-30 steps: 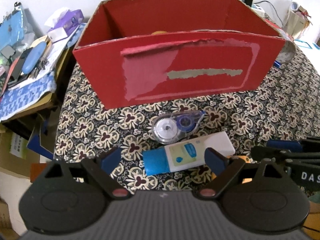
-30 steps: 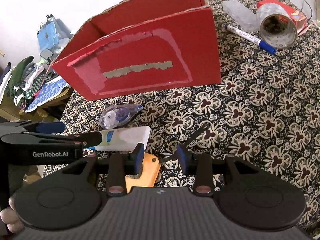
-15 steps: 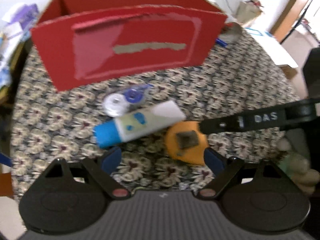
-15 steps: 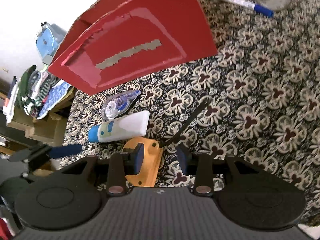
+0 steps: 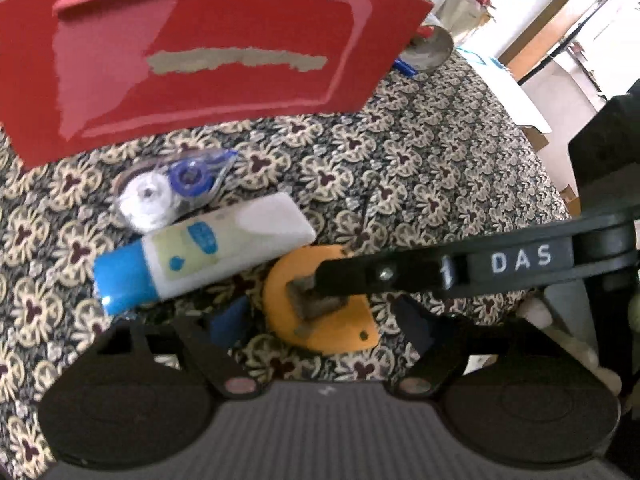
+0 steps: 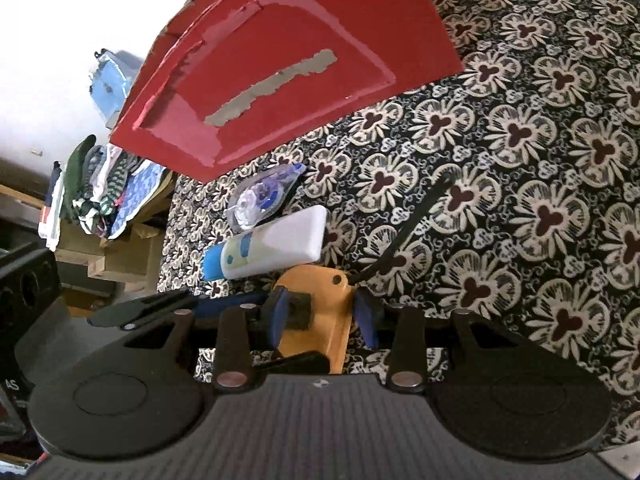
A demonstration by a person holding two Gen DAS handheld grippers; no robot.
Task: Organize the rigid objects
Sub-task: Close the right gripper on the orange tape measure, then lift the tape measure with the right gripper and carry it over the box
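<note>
A: Left to right, what's on the cloth?

B: Far left, the red box (image 5: 200, 60) on the patterned tablecloth (image 5: 440, 168). Near it, the clear tape dispenser (image 5: 172, 192), then the white tube with a blue cap (image 5: 200, 256) just beside it, then the orange tape measure (image 5: 320, 312) touching the tube's near edge.

A: Change over the last second?

B: Both cameras have dropped and closed in. A second ago the left gripper (image 5: 320, 324) framed the tube; now the tape measure sits between its blue pads. The right gripper (image 6: 322, 316) has slid forward so its fingers straddle the orange body.

A: Jaw states?

B: Left: spread wide, holding nothing. Right: pads either side of the tape measure, the left pad apparently against it and a narrow gap at the right pad. Not yet clamped, in my reading.

A: Meaning for the task?

B: The tape measure is the chosen item, still flat on the cloth outside the box. Probable step: squeeze, lift, carry to the box. Its black strap (image 6: 412, 228) trails far-right and may drag.
</note>
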